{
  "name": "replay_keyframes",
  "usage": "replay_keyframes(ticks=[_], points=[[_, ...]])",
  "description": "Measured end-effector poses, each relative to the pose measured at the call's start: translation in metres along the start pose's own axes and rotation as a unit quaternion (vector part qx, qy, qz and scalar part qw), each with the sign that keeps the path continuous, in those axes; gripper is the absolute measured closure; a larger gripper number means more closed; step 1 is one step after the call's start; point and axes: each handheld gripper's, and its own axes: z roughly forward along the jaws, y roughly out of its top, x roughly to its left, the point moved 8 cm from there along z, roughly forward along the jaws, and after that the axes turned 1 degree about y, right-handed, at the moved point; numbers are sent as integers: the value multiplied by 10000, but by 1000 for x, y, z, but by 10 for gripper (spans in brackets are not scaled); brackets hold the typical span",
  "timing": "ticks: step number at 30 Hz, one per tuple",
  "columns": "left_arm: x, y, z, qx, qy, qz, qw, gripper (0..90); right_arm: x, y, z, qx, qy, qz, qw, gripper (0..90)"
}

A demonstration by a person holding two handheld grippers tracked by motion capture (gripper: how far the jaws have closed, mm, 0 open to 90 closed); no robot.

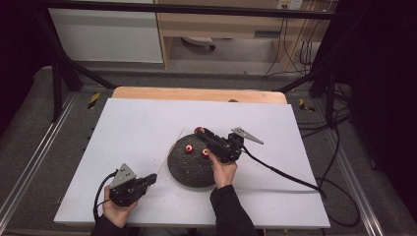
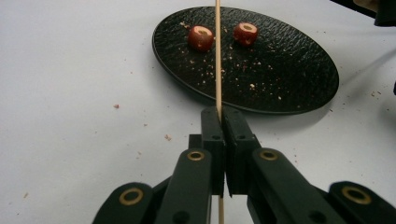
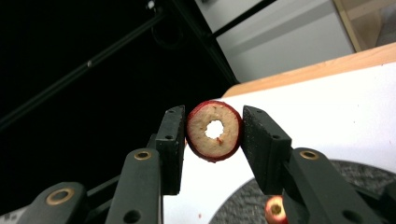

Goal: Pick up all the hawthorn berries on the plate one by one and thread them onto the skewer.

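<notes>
Left gripper (image 2: 223, 116): jaws pressed together on a thin wooden skewer (image 2: 217, 51), which runs straight out ahead of the tips over the black plate (image 2: 289, 79).
Right gripper (image 3: 214, 133): jaws clamped on a cored red fruit slice (image 3: 214, 130), hole facing the camera.
Two more fruit pieces (image 2: 201, 38) lie on the plate, beyond the left jaws.

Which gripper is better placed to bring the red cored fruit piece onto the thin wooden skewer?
The right gripper. It is shut on the red cored fruit piece, lifted above the round black textured plate. The left gripper rests low, shut on the thin wooden skewer, so it probably only needs to hold steady.
</notes>
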Motion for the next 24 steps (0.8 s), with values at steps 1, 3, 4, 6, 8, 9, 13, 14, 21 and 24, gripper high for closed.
replay_keyframes(ticks=[1,3,4,6,8,9,13,14,21,24], points=[[-1,0,0,-4,-5,-8,10000,877,0,1,1,-51,-5,46,10000,610],[-2,0,1,-9,-14,-37,10000,877,-2,4,2,-123,-35,46,9999,609],[-3,0,2,-12,-19,-41,10000,876,-2,4,4,-114,-46,50,9999,610],[-5,1,3,-17,-47,-56,10000,876,-1,6,7,-163,-35,-2,9999,610],[-7,1,3,-19,-90,-69,9999,877,1,9,11,-215,-28,-19,9998,610],[-7,1,3,-21,-106,-64,9999,876,2,10,13,-244,-26,-56,9997,610],[-10,1,3,-40,-159,-85,9998,876,1,14,20,-391,-31,-120,9992,610],[-11,1,3,-42,-178,-99,9998,876,1,15,21,-415,-32,-133,9990,610],[-14,3,3,-81,-226,-154,9996,876,-1,12,28,-567,36,-113,9983,611],[-17,4,4,-84,-235,-172,9995,876,-2,10,30,-605,85,-19,9981,611]])
